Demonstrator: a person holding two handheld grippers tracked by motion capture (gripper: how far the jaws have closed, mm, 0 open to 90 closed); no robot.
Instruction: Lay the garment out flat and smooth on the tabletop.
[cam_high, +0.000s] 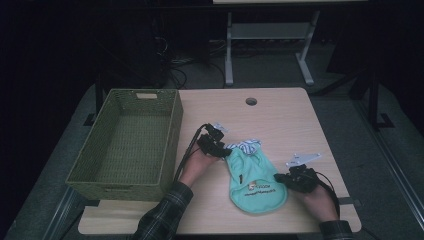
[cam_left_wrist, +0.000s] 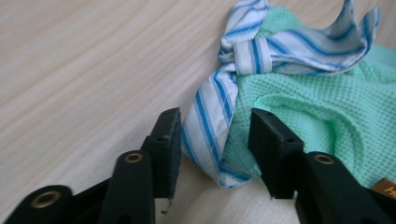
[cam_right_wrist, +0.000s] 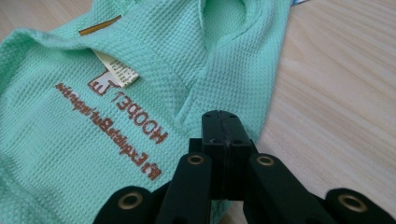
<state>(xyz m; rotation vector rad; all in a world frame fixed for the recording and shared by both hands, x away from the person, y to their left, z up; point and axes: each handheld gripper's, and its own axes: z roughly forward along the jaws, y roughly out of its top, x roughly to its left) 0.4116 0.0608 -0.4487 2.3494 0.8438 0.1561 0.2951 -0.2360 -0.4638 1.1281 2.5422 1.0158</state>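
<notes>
A mint-green knit garment (cam_high: 252, 175) with brown lettering lies flat on the wooden table (cam_high: 285, 120), its blue-and-white striped collar (cam_high: 247, 146) at the far end. My left gripper (cam_high: 226, 150) is at the collar's left side and stands open. In the left gripper view the striped collar (cam_left_wrist: 280, 46) hangs between the jaws of my left gripper (cam_left_wrist: 215, 126), and neither pad presses on it. My right gripper (cam_high: 278, 176) is at the garment's right edge. In the right gripper view the jaws of my right gripper (cam_right_wrist: 223, 126) are pressed together on the edge of the green garment (cam_right_wrist: 70, 140).
A green woven basket (cam_high: 172, 130) stands at the table's left side, beside my left forearm. A round cable hole (cam_high: 251, 101) is near the table's far edge. Bare wood lies to the right of the garment. A white table frame (cam_high: 229, 50) stands on the floor beyond.
</notes>
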